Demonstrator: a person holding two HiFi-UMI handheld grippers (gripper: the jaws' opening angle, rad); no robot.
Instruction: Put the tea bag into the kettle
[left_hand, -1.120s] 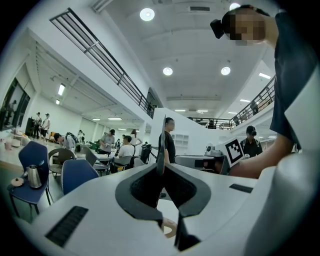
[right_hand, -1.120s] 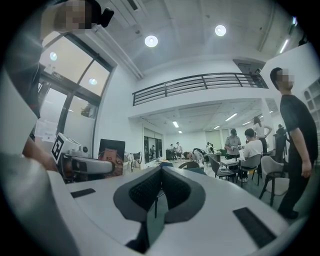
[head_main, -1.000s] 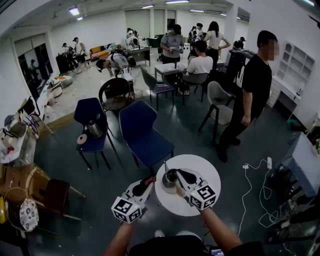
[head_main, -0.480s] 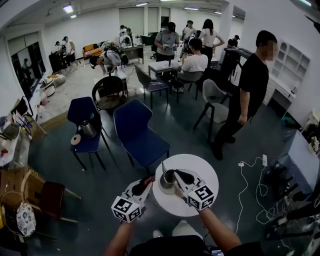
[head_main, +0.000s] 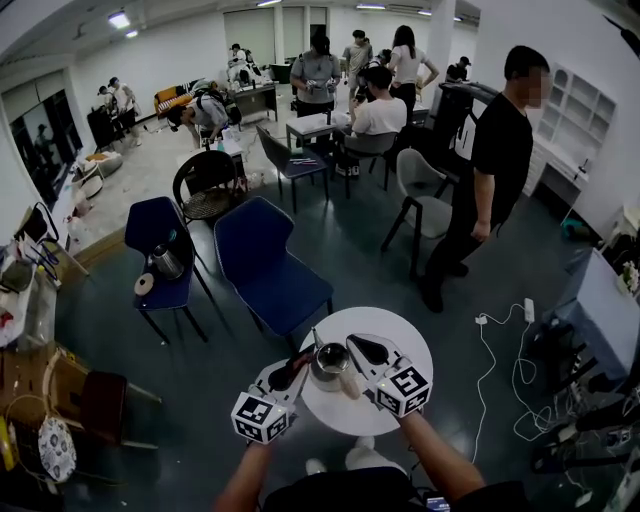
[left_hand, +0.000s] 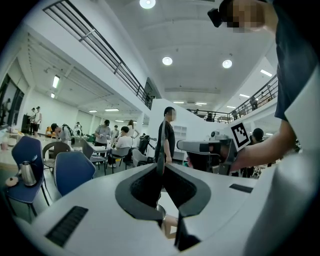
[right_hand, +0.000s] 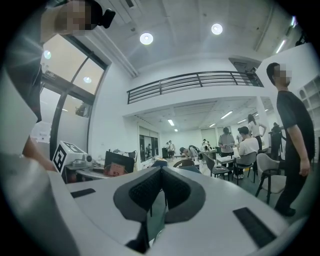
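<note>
1. Nearest, the left gripper (head_main: 296, 365) hangs over the near left edge of the round white table (head_main: 405, 345). Its own view shows the jaw tips pressed together, with nothing I can make out pinched between them.
2. Just to its right, the right gripper (head_main: 356, 348) lies over the table with its tips by the kettle's far right rim. Its jaws are likewise closed tip to tip, and nothing is visibly clamped.
3. Between the two stands the steel kettle (head_main: 328, 362), upright on the table's left part near the edge. Its mouth is uncovered and its thin spout (head_main: 314, 337) points away to the far left.
4. A small tan piece (head_main: 350, 385) sits against the kettle's near right side. It is too small to tell whether it is the tea bag or the kettle's handle. No view shows the tea bag plainly, and none shows it inside the kettle.
5. As I judge it, the bag has yet to go in.
   - Pinch it by its top so that it hangs.
   - Bring it over the middle of the mouth, clear of the spout.
   - Let go only once it is below the rim.
   - Steady the kettle with the other gripper, since it stands close to the edge and the two tools crowd it.
6. Beyond the table is a blue chair (head_main: 262, 268), and farther left a second kettle (head_main: 165, 262) stands on a smaller chair. Both are well apart from the work.
</note>
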